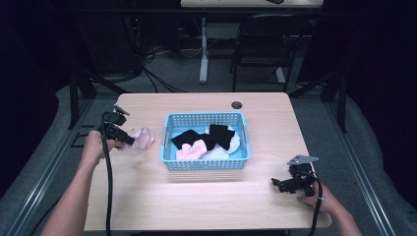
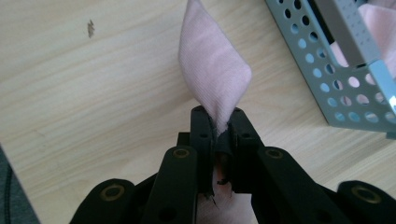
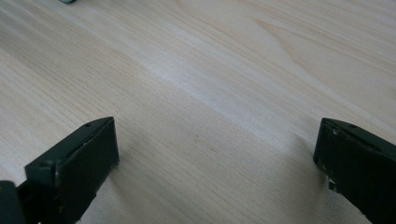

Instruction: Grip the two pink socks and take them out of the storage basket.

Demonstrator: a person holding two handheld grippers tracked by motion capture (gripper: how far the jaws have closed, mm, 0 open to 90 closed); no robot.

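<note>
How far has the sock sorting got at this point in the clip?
Done: nothing lies sorted on the wooden table. In hand: the left gripper pinches one pale pink fabric sock beside the blue perforated plastic basket. Left: black, pink and white socks inside; the right gripper rests open.

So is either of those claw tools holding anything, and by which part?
The left gripper pinches a pink sock by one end; the right gripper is open, holding nothing.

The pink cloth's (image 2: 212, 70) far tip runs past the frame's top edge.
</note>
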